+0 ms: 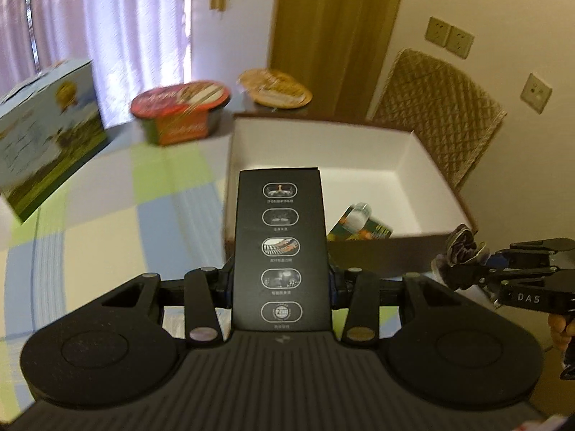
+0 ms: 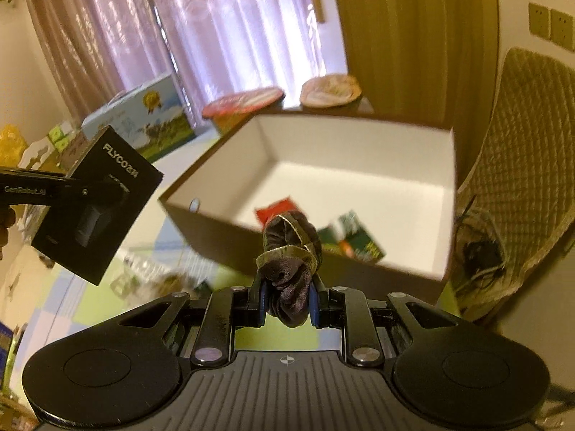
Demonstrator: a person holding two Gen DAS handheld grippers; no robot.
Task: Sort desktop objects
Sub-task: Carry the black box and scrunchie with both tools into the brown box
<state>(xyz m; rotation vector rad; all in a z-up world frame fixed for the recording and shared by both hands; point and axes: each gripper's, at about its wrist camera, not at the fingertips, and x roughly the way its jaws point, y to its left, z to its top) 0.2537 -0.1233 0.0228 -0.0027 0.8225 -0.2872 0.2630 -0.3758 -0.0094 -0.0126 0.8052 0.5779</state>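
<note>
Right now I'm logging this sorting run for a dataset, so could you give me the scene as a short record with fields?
left tool: shut on black carton, held upright near the box's front wall
right tool: shut on dark scrunchie, short of the box
open box: white inside, brown outside
box contents: green packet, red packet
behind the box: red-lidded bowl, second bowl
left of the box: blue printed carton
surface: checked tablecloth
</note>
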